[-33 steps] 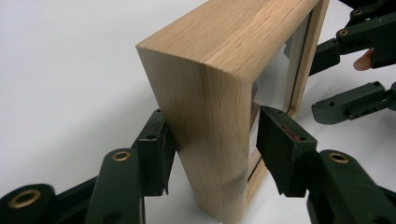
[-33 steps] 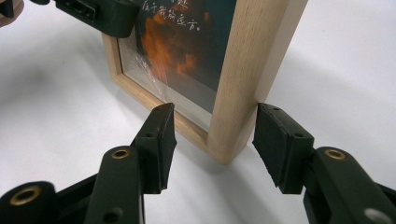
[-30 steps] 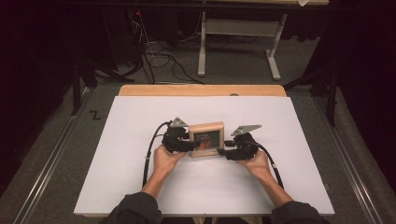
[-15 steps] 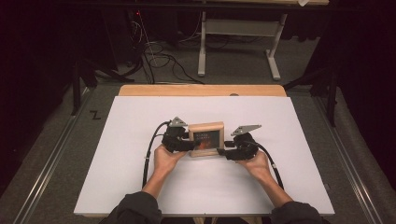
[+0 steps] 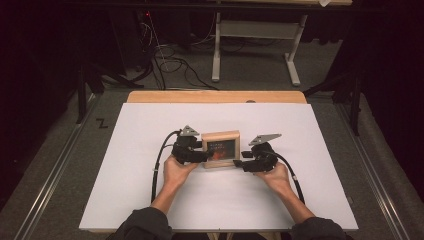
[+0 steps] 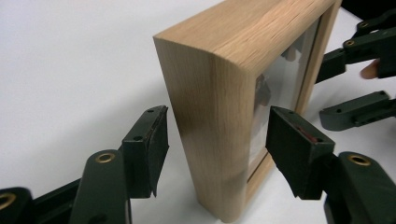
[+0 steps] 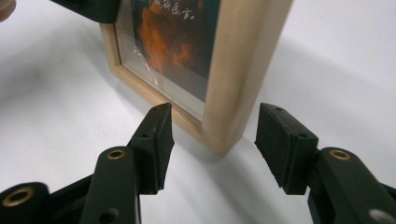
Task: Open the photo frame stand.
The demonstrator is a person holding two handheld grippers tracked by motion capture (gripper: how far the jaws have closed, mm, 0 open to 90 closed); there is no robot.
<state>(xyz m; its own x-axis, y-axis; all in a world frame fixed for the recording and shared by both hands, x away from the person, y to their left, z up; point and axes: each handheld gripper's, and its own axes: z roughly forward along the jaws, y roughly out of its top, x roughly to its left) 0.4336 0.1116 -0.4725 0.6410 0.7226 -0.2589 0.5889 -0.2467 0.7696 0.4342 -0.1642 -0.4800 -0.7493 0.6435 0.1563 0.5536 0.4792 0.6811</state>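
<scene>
While the wooden picture frame [image 5: 220,148] stands upright near the middle of the white table [image 5: 125,190], it is flanked by both grippers, one at each of its vertical side edges. The left gripper [image 6: 212,140] is held released, its jaws set apart on either side of the frame's left edge, one before the glass and one behind the back; no contact can be seen. The right gripper [image 7: 212,137] is likewise unclenched, and the frame's lower corner lies just ahead of the gap between its jaws. The left gripper is judged to be the nearer one, since the edge is already between its pads. The frame is made of pale, smooth oak-like wood with rounded corners and visible grain; it is deep and box-shaped. A glossy glass pane [image 7: 173,42] covers a dark print with orange tones.
</scene>
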